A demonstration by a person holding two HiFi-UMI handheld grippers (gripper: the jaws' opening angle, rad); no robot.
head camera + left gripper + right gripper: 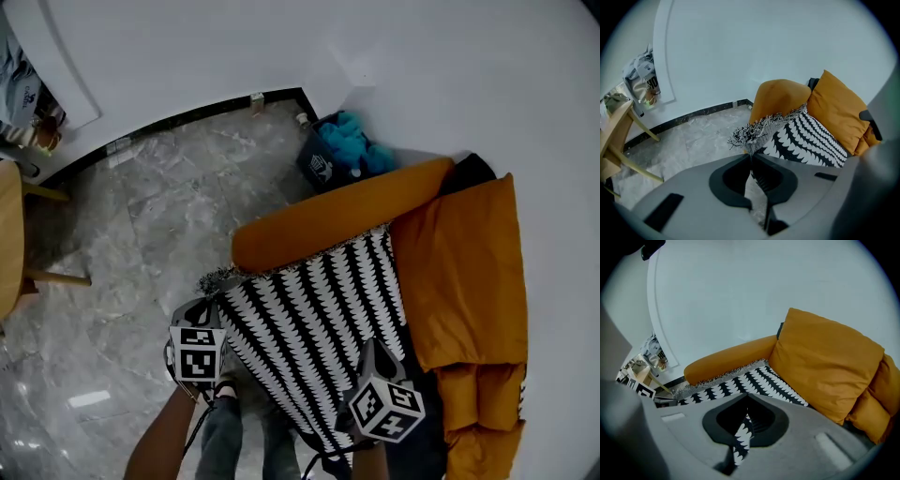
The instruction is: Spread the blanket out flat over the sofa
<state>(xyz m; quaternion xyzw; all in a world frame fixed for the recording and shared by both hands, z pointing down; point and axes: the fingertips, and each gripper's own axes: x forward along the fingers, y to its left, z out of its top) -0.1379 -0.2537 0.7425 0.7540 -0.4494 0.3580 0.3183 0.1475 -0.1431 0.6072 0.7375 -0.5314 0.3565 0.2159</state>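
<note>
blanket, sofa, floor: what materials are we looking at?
blanket: woven or knitted textile, matte, black-and-white scallop pattern; loose fringe along the edge, drapes softly. Fibre can't be told.
sofa: matte orange upholstery fabric; soft creases in the cushions, no sheen.
floor: polished grey marble or marble-look tile; veining and glossy reflections.

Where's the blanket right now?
Head view centre: the blanket stretches out from the orange armrest, left of the back cushion, pinched by the left gripper and right gripper.
</note>
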